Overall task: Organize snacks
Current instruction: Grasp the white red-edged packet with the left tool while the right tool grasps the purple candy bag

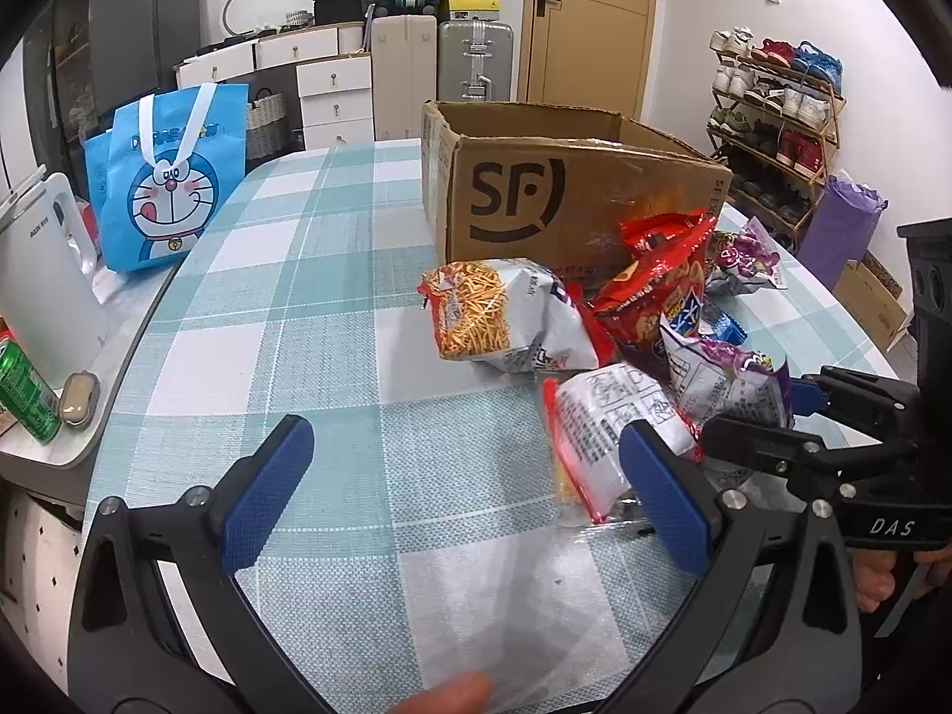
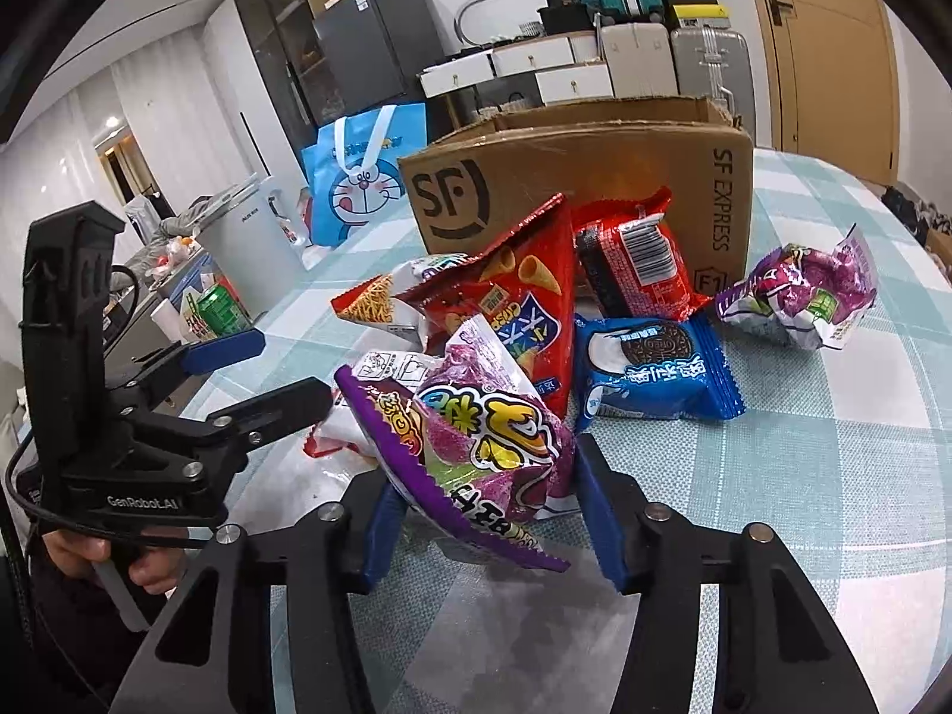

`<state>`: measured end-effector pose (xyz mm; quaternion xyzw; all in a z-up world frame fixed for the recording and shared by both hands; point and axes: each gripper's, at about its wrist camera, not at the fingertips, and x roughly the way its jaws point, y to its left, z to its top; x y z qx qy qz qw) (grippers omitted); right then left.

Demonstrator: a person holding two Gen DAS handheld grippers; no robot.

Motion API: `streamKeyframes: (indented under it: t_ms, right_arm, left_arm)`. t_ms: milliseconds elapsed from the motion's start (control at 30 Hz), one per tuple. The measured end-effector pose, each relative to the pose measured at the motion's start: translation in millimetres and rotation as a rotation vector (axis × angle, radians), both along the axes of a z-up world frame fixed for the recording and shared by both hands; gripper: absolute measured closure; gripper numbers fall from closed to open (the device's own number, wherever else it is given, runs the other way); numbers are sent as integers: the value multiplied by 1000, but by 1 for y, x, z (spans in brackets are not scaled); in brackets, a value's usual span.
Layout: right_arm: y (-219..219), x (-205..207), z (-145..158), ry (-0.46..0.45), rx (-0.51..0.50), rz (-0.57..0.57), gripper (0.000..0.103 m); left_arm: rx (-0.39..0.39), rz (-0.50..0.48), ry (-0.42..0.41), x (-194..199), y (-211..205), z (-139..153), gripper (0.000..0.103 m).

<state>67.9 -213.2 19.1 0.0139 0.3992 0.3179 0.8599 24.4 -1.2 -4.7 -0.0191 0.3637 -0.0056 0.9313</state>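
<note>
Purple snack bag sits pinched between the right gripper's fingers.

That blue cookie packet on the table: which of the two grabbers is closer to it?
The right one. The right gripper sits just in front of the blue cookie packet, its fingers closed on a purple snack bag. The left gripper stands open, farther off to the left.
</note>
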Motion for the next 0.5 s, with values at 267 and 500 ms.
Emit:
streamKeyframes:
  t_ms: [267, 500]
  right_arm:
    - [-17, -7, 4, -20, 54, -18, 51]
    - [-26, -7, 5, -22, 68, -37, 51]
  left_arm:
    - [-14, -28, 11, 2, -8, -3, 1]
    - [-34, -73, 37, 9, -18, -7, 1]
